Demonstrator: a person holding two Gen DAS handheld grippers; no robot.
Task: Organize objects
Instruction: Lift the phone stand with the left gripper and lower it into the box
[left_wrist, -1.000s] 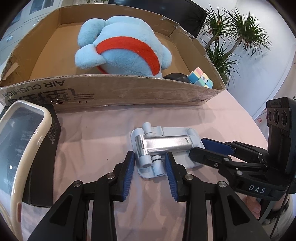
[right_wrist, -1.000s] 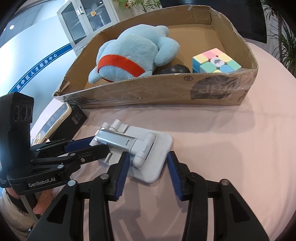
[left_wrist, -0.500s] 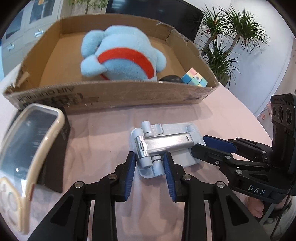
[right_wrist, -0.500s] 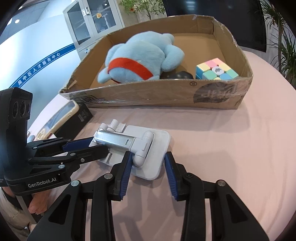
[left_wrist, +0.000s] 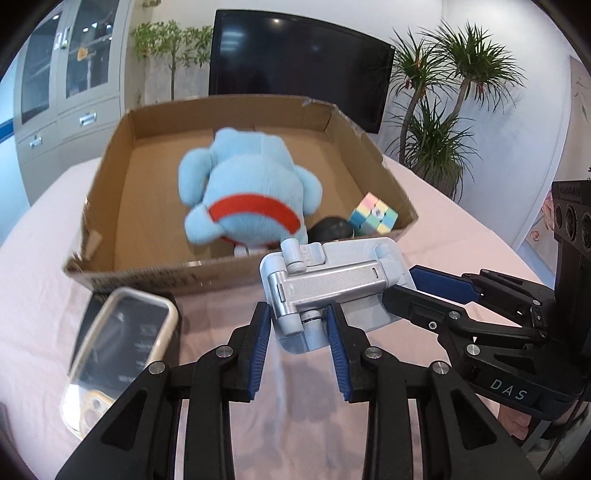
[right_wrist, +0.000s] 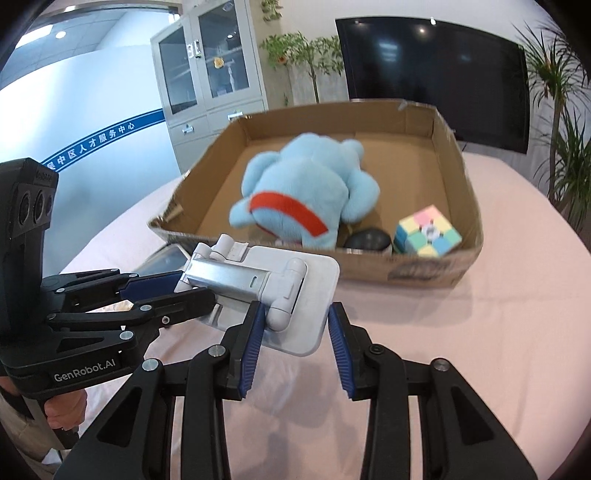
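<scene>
A folded grey phone stand (left_wrist: 328, 284) hangs above the pink tablecloth, held from both ends. My left gripper (left_wrist: 299, 332) is shut on its hinge end. My right gripper (right_wrist: 293, 328) is shut on the base plate end of the phone stand (right_wrist: 273, 291). The open cardboard box (left_wrist: 155, 273) lies just beyond, holding a blue plush toy (left_wrist: 247, 199), a pastel puzzle cube (left_wrist: 373, 216) and a black round object (left_wrist: 330, 229). The box (right_wrist: 424, 273), plush (right_wrist: 306, 195) and cube (right_wrist: 426, 232) also show in the right wrist view.
A phone in a cream case (left_wrist: 118, 354) rests on a black box (left_wrist: 92, 317) at the left, in front of the cardboard box. Potted plants (left_wrist: 439, 122), a dark screen (left_wrist: 295, 62) and cabinets (right_wrist: 210, 85) stand behind the table.
Both grippers closed on the phone stand and lifted it off the tablecloth. The view has risen and now looks down into the box.
</scene>
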